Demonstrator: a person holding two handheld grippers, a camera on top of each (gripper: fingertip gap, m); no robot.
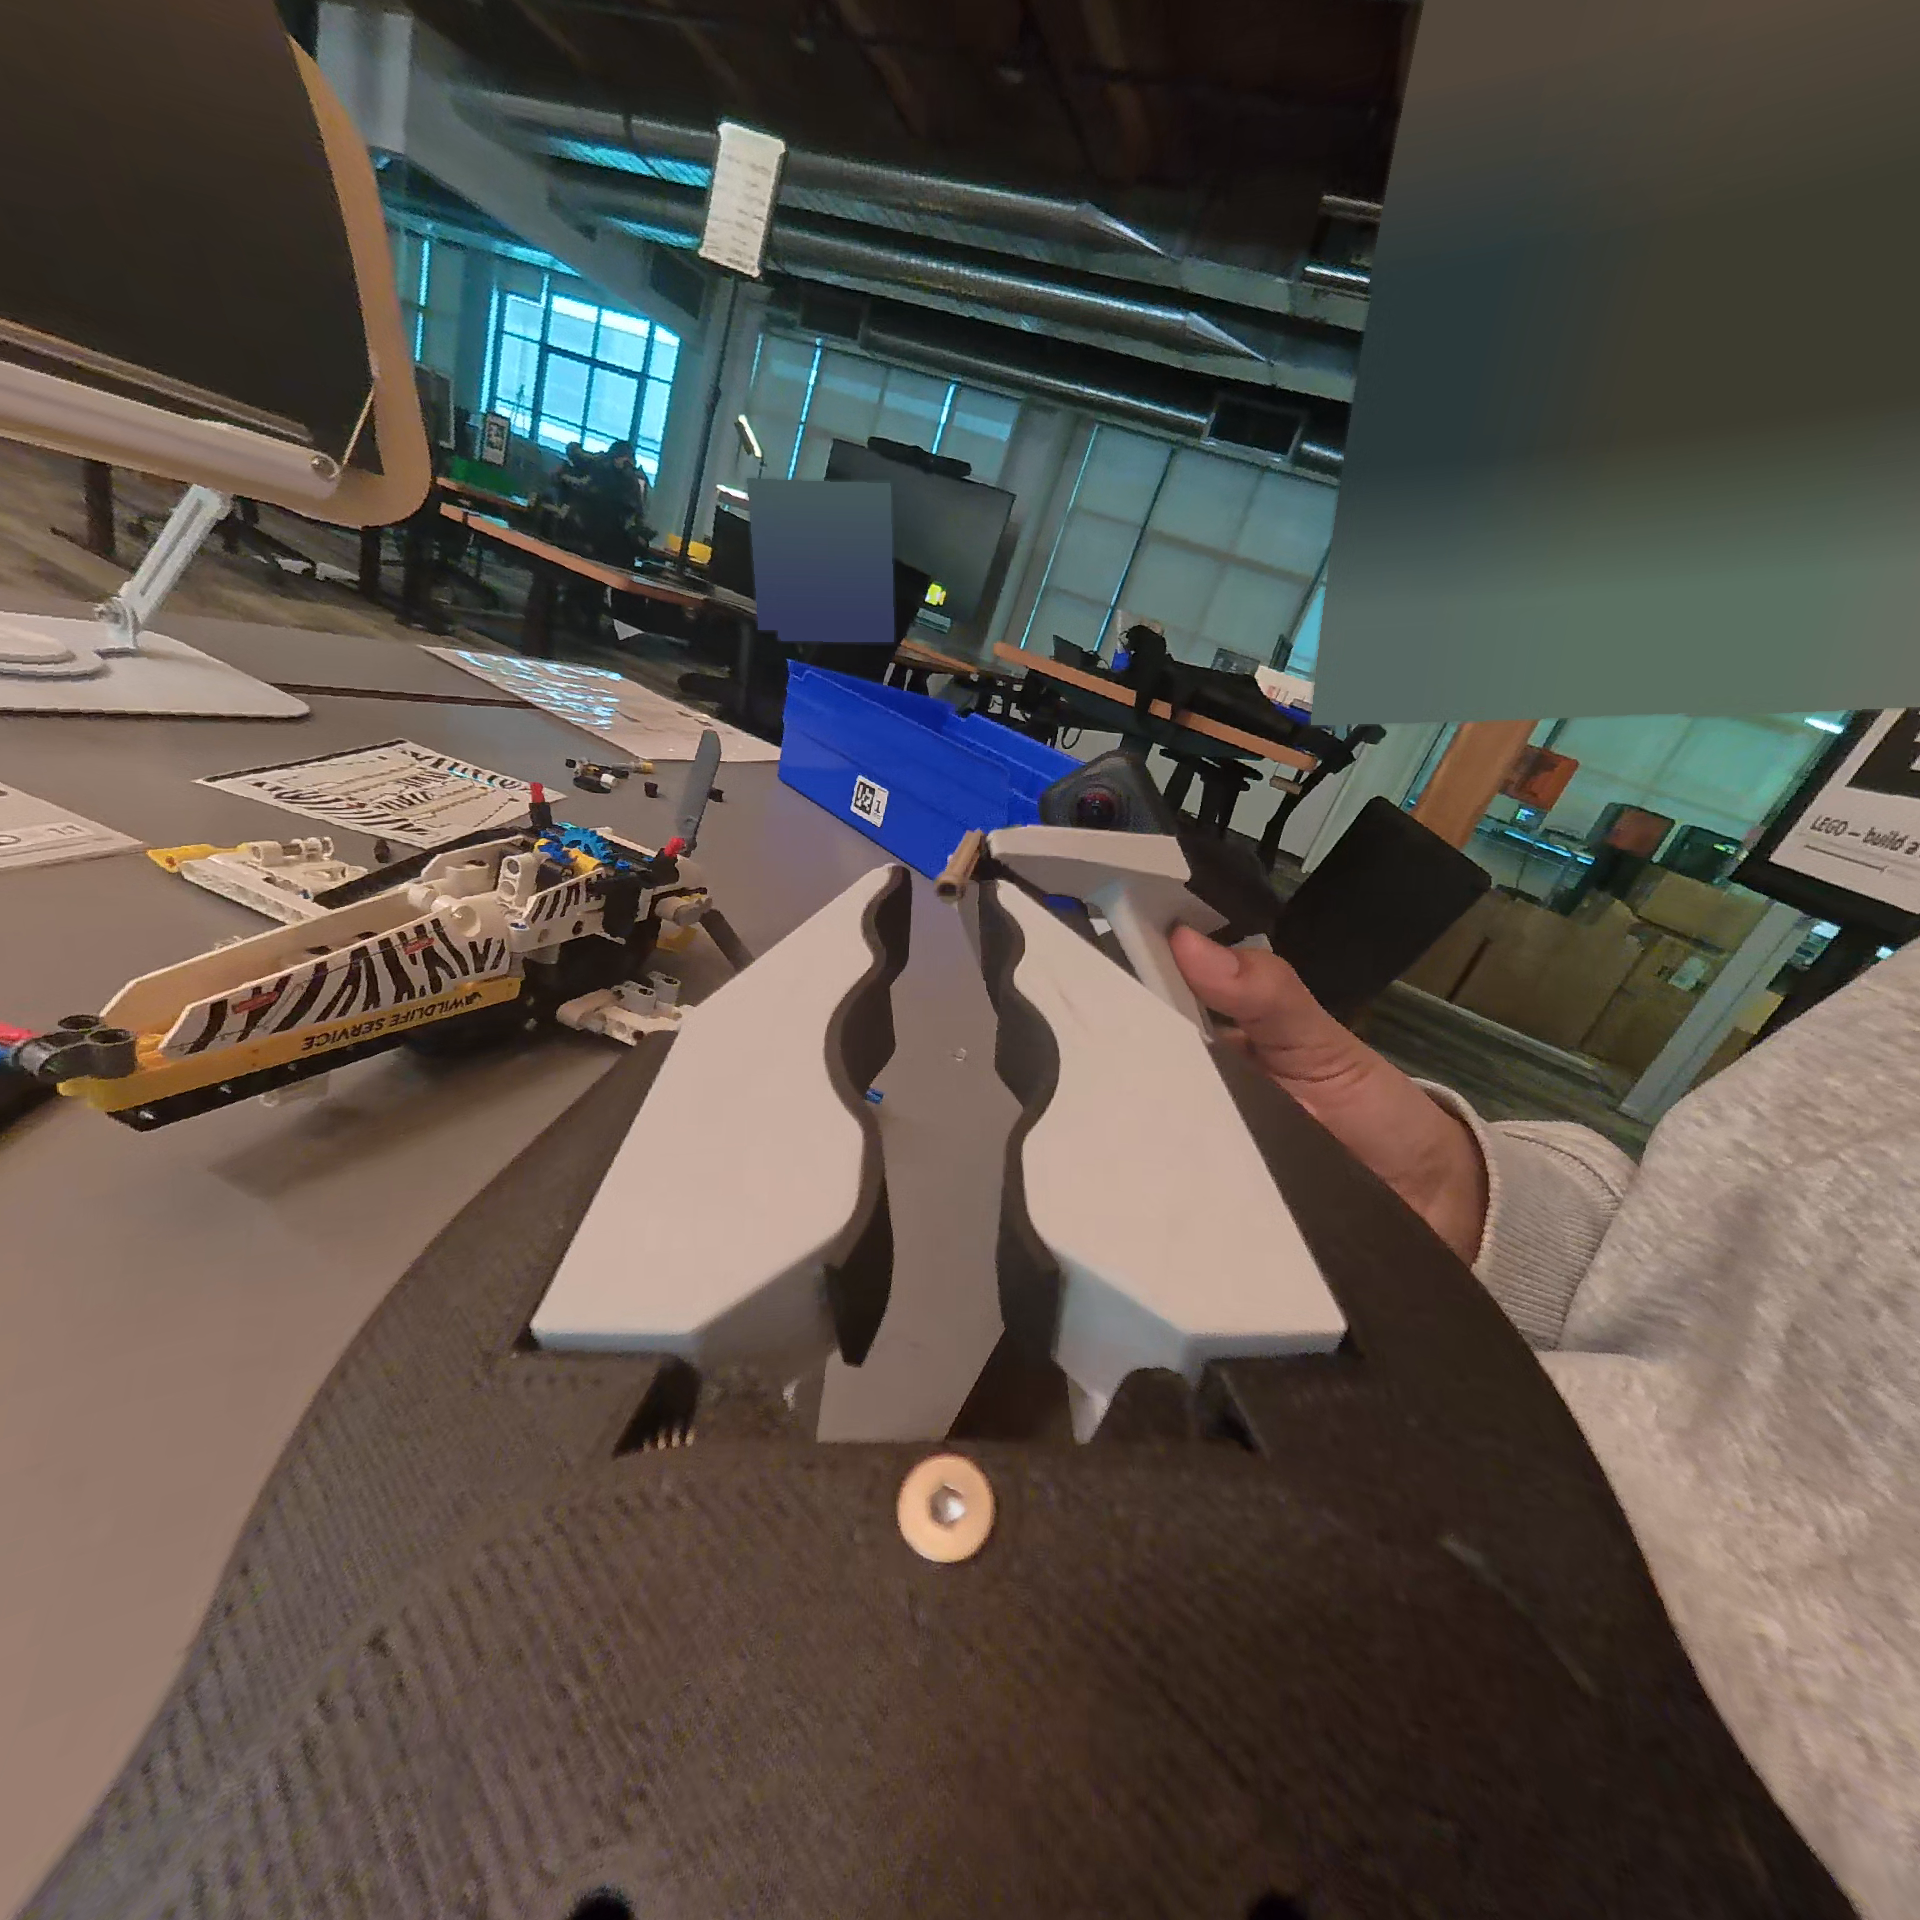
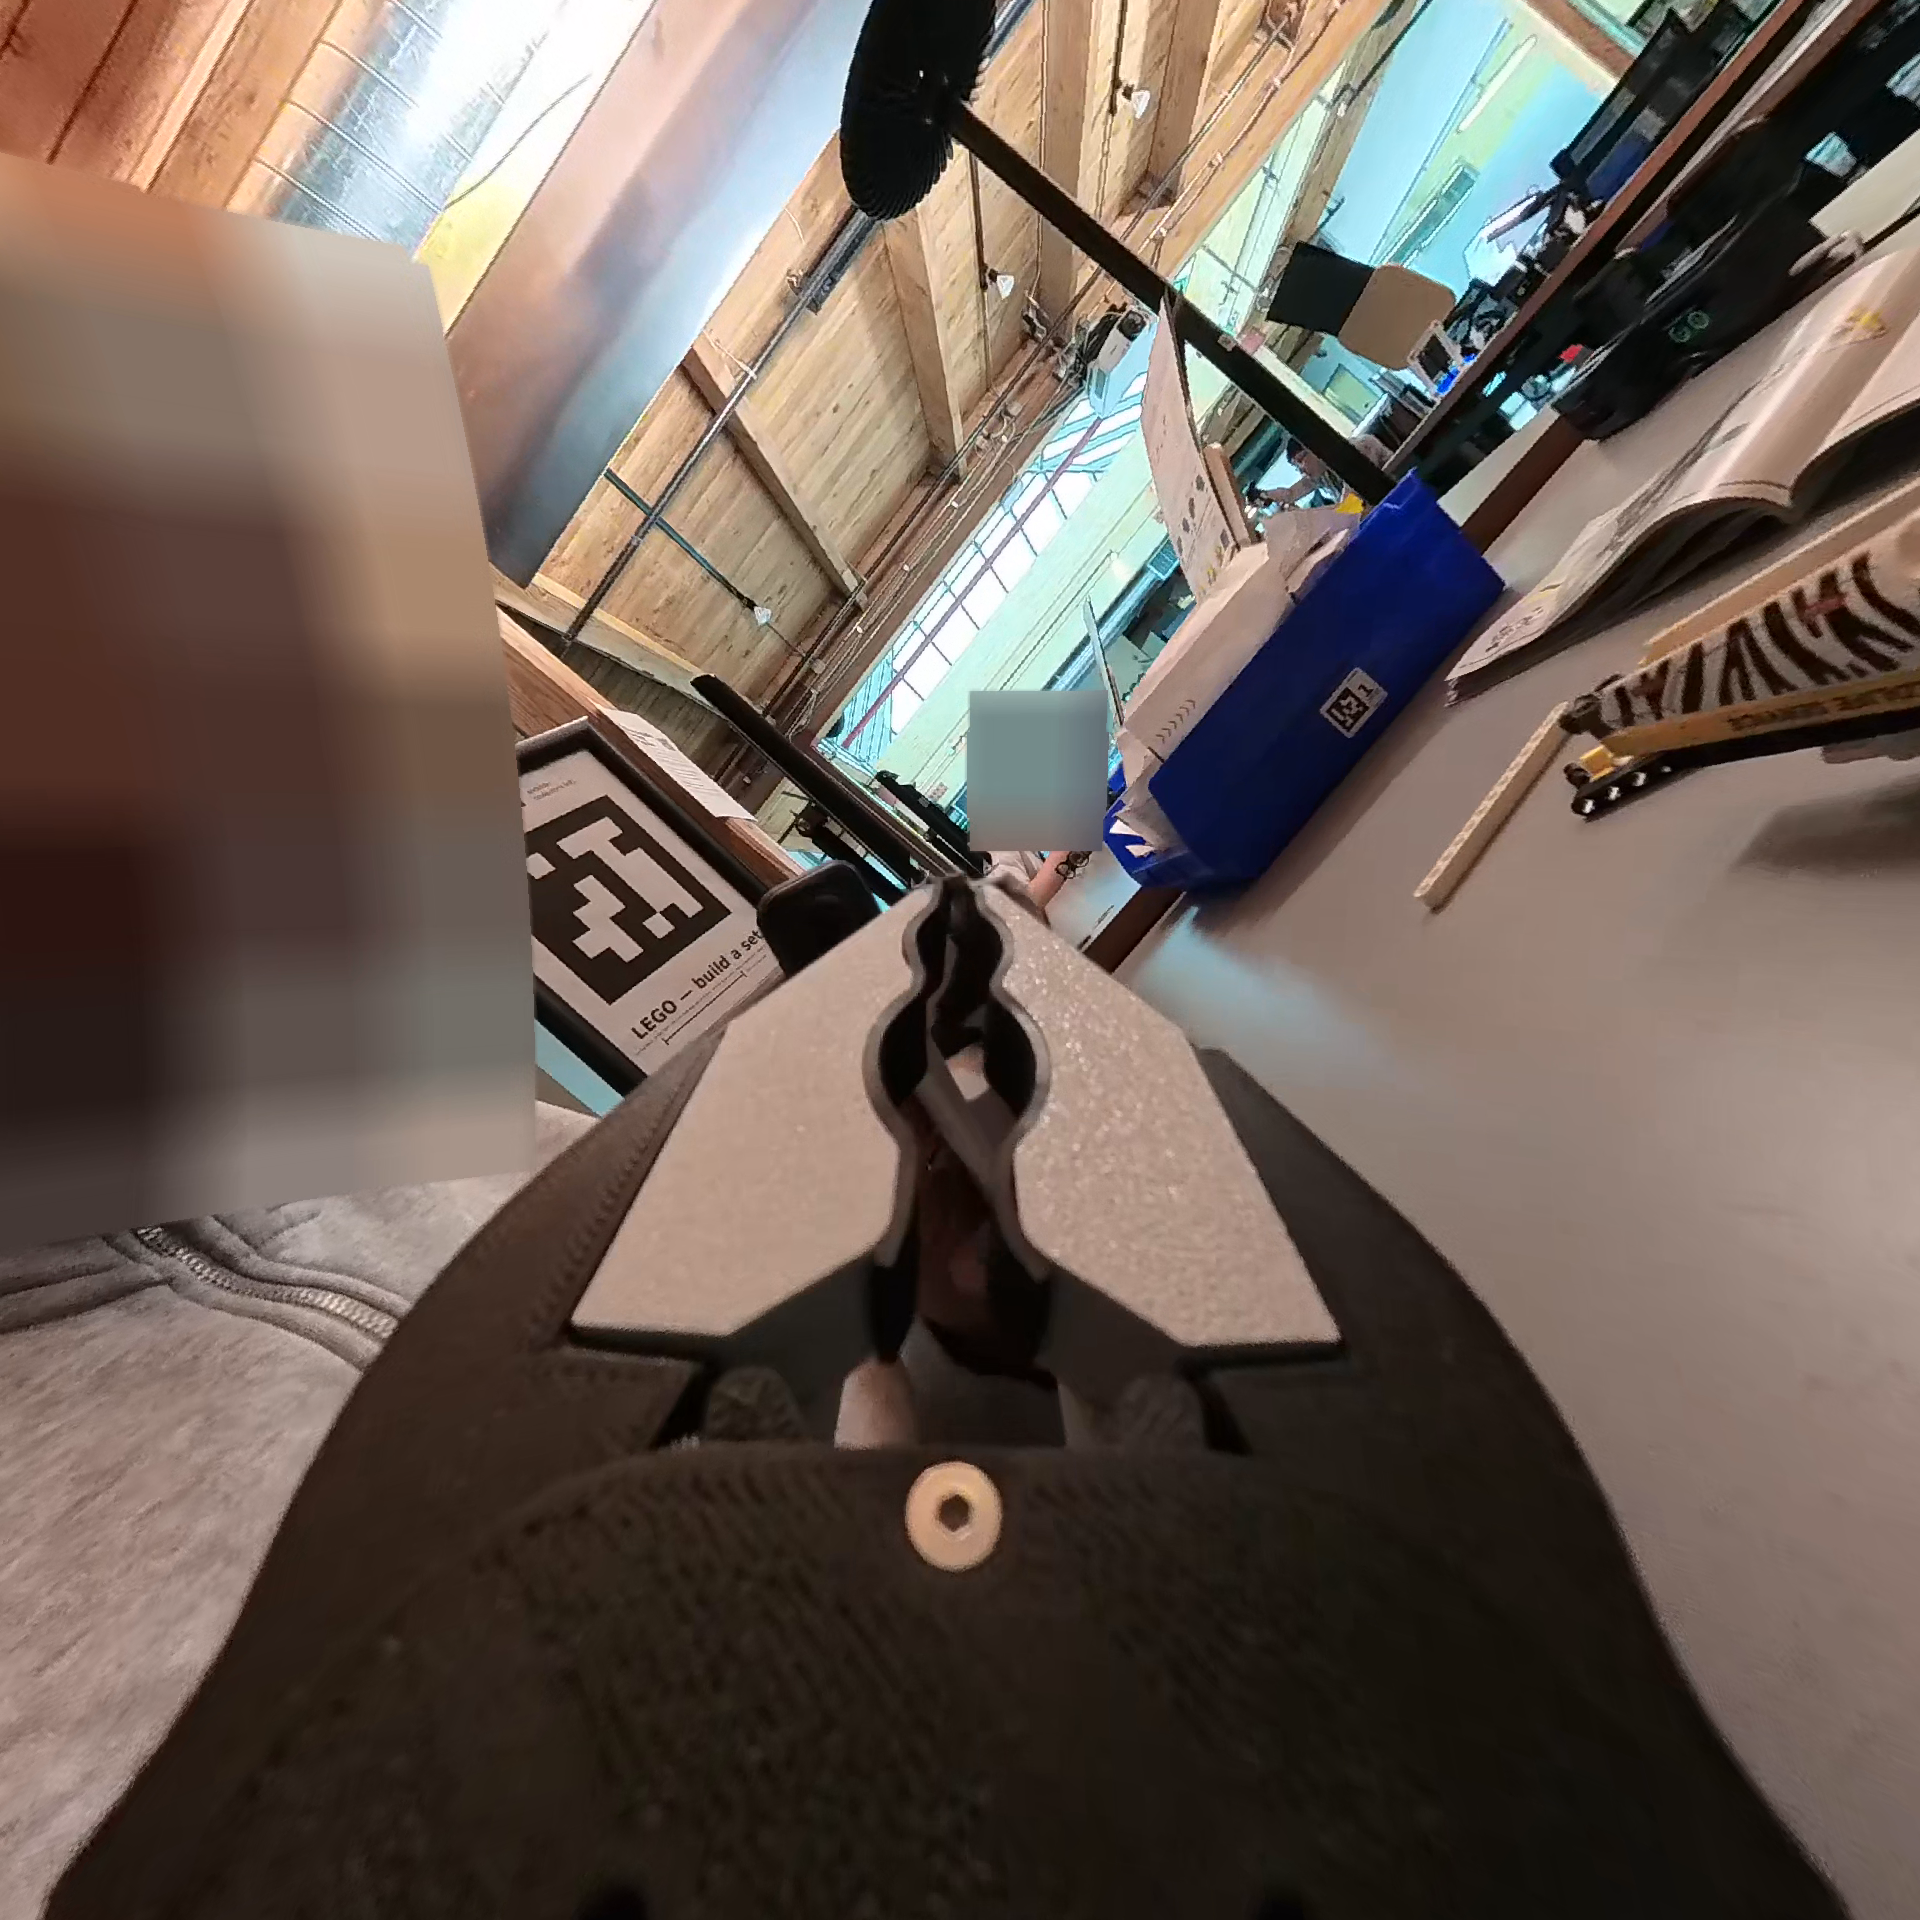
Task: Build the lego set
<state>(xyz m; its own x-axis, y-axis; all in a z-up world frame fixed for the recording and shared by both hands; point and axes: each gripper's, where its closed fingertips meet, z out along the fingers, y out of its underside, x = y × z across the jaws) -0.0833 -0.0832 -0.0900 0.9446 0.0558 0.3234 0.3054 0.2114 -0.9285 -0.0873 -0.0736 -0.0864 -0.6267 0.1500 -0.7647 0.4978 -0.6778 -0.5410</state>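
Note:
The partly built lego model [image 1: 395, 966], white with zebra stripes and a yellow base, lies on the grey table [image 1: 208, 1299] to the left of my left gripper; its tail also shows in the right wrist view [image 2: 1766, 665]. My left gripper [image 1: 940, 894] is open and empty, held above the table. My right gripper [image 2: 951, 894] is shut; in the left wrist view it [image 1: 987, 847] comes in from the right and pinches a small tan pin [image 1: 958, 868] just in front of the left fingertips. The pin is hardly visible in the right wrist view.
A blue bin [image 1: 904, 769] stands behind the grippers and shows in the right wrist view [image 2: 1309, 707]. A sticker sheet [image 1: 384, 790], a white and yellow sub-assembly [image 1: 260, 868] and small loose parts [image 1: 613, 769] lie beyond the model. An open booklet [image 2: 1766, 436] and a white beam [image 2: 1486, 821] lie there too.

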